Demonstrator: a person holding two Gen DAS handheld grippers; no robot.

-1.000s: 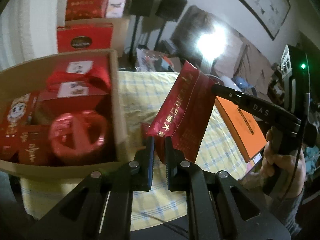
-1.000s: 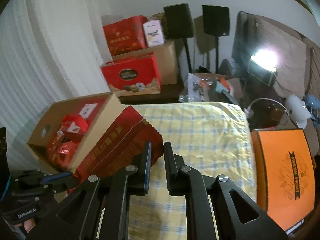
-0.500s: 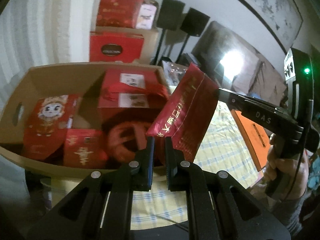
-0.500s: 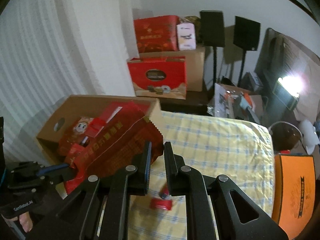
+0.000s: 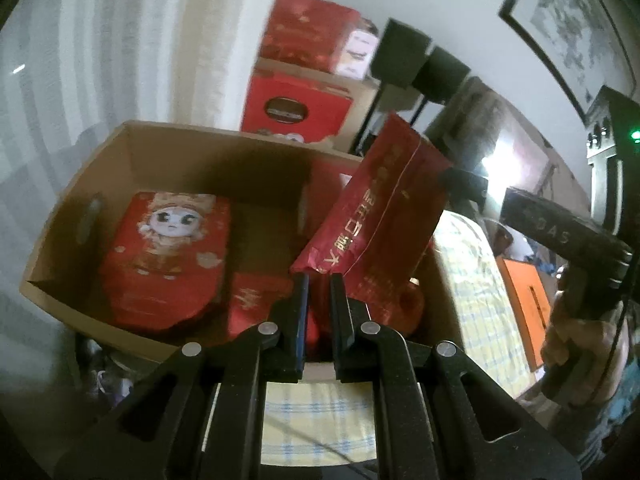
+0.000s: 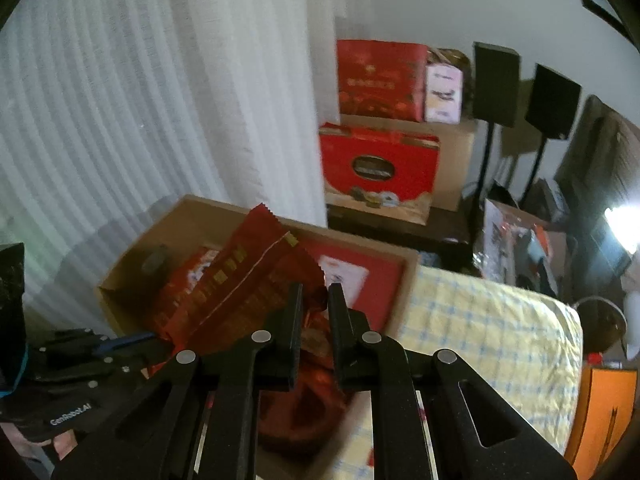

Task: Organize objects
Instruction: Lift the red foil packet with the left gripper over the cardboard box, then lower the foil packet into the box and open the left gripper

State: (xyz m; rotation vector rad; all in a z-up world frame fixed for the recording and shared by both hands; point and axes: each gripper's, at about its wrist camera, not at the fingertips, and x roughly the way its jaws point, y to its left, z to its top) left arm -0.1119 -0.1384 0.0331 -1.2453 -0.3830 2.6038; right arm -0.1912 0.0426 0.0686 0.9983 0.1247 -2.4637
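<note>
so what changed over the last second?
Both grippers carried the red snack bag from above the checkered tablecloth leftward, and it now hangs over the open cardboard box. The left gripper and right gripper stay shut on it, one at each end. Box contents and the orange box look unchanged.

My left claw (image 5: 318, 280) is matte black, silver rivets on its linkage, one blue-edged pad. The right claw (image 6: 314, 292) matches; its housing reads "DAS" under a green light, gripped by my bare-skinned hand (image 5: 576, 336).
</note>
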